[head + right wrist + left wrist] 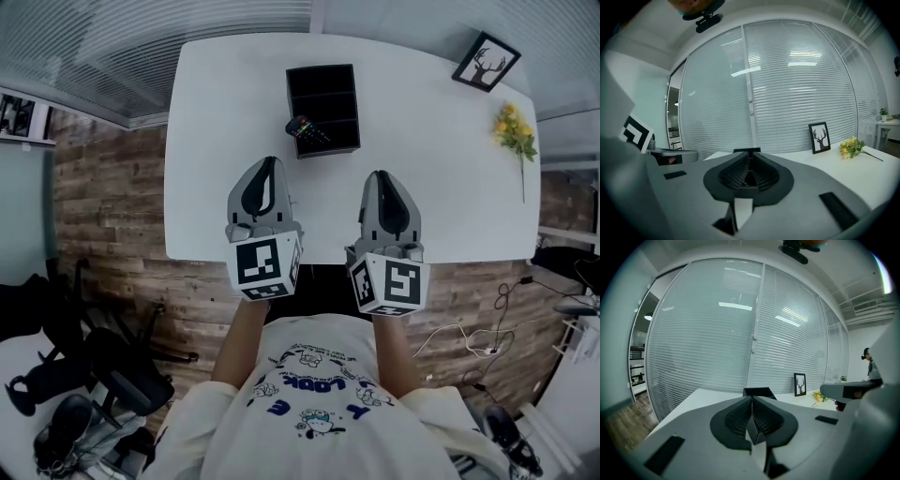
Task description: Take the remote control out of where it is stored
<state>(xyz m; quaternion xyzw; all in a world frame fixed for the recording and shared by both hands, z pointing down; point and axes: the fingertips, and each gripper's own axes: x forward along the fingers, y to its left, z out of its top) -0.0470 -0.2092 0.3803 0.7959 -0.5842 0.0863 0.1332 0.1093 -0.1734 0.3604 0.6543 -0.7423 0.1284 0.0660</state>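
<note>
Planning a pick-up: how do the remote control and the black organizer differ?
The black organizer is a big three-compartment box; the remote control is small, slim and lies tilted in the compartment nearest the person. The remote shows coloured buttons; the organizer is plain. Both are dark.

White table (234,141), blinds (708,333), wood floor (103,216)

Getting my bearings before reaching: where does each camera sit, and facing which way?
Head view: on the head, looking steeply down at the white table, black organizer and remote control; shows shirt, left gripper, right gripper.
Left gripper view: rides the left gripper, faces the blinds across the table; shows its shut jaws, right gripper at right.
Right gripper view: same heading; shut jaws, left gripper at left.
Both gripper views share the deer picture, yellow flowers.
</note>
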